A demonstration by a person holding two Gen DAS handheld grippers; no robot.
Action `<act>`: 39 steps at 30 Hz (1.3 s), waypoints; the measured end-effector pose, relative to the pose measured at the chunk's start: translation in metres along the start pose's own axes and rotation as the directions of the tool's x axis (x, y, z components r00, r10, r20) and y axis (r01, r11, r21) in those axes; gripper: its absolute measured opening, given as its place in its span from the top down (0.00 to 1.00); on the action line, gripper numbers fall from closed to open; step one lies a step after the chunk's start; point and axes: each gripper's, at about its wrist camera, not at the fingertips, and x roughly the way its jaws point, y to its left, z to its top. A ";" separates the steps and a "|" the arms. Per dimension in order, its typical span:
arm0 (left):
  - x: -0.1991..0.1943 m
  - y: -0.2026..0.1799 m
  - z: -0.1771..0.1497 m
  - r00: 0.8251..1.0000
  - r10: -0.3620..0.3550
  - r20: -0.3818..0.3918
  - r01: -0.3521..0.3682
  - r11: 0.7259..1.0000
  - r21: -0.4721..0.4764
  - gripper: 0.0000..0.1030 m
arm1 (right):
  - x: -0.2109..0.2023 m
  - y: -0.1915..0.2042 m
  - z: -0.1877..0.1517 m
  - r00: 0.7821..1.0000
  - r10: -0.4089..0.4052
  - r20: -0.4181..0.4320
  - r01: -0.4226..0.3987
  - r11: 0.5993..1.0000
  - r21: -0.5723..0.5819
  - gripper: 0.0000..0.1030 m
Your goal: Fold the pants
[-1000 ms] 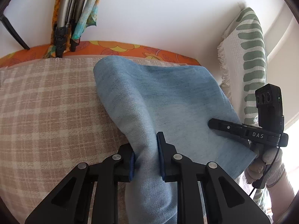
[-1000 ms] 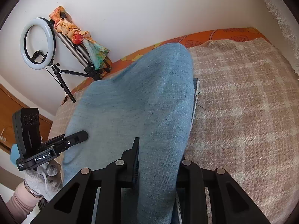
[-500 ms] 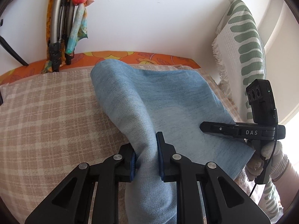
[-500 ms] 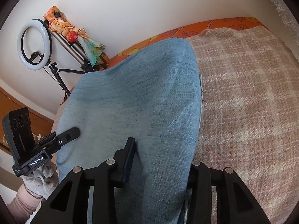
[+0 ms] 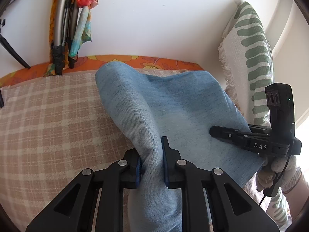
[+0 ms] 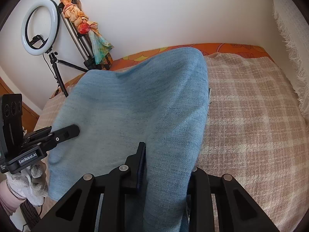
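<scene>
While tilted downward, both grippers (image 5: 151,161) (image 6: 166,166) on pants (image 5: 173,104).

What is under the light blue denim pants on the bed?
The light blue denim pants lie on a beige plaid blanket spread over an orange floral sheet. A thin edge of another cloth layer peeks out at their right side; anything else beneath is covered.

Left gripper (image 5: 151,161) angled down, jaws nearly closed, pinching a bunch of blue fabric between its blue pads (image 5: 165,166). Right gripper (image 6: 166,166) also angled down, jaws just been closing with fabric between them, clamped. Both held by white-gloved hands (image 6: 30,183), pink sleeve at wrist.
</scene>
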 end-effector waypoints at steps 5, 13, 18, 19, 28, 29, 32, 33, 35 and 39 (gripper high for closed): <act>-0.010 -0.002 0.002 1.000 -0.019 0.014 0.019 1.000 -0.004 0.86 | -0.013 0.011 0.001 0.999 -0.009 0.031 0.009 1.000 -0.017 0.78; -0.030 -0.011 0.019 0.998 -0.042 0.055 0.040 0.999 0.024 0.87 | -0.042 0.024 0.015 0.994 -0.022 0.103 0.027 0.998 -0.051 0.79; -0.033 -0.018 0.043 0.995 -0.039 0.091 0.035 0.998 0.044 0.87 | -0.057 0.026 0.034 0.986 -0.055 0.158 0.068 0.995 -0.077 0.79; -0.031 -0.020 0.049 0.995 -0.035 0.097 0.030 0.998 0.046 0.87 | -0.058 0.023 0.039 0.984 -0.059 0.167 0.072 0.995 -0.072 0.79; 0.005 -0.025 0.094 0.993 0.001 0.114 -0.002 1.000 0.010 0.87 | -0.041 0.001 0.086 0.973 -0.106 0.203 0.119 0.992 -0.050 0.79; 0.010 -0.026 0.098 0.993 0.003 0.115 -0.004 1.000 0.010 0.87 | -0.038 -0.002 0.092 0.973 -0.109 0.204 0.122 0.991 -0.051 0.79; 0.025 -0.026 0.108 0.993 0.013 0.118 -0.014 1.000 0.014 0.87 | -0.028 -0.010 0.105 0.972 -0.125 0.201 0.141 0.988 -0.063 0.79; 0.031 -0.026 0.111 0.993 0.016 0.117 -0.018 1.000 0.013 0.87 | -0.024 -0.014 0.108 0.972 -0.134 0.195 0.149 0.987 -0.065 0.79; 0.041 -0.023 0.114 0.994 0.016 0.110 -0.016 1.000 -0.002 0.87 | -0.014 -0.022 0.115 0.973 -0.145 0.180 0.159 0.985 -0.069 0.79; 0.064 -0.014 0.109 0.997 0.027 0.074 -0.025 0.999 -0.031 0.87 | 0.008 -0.032 0.119 0.972 -0.185 0.146 0.200 0.975 -0.098 0.79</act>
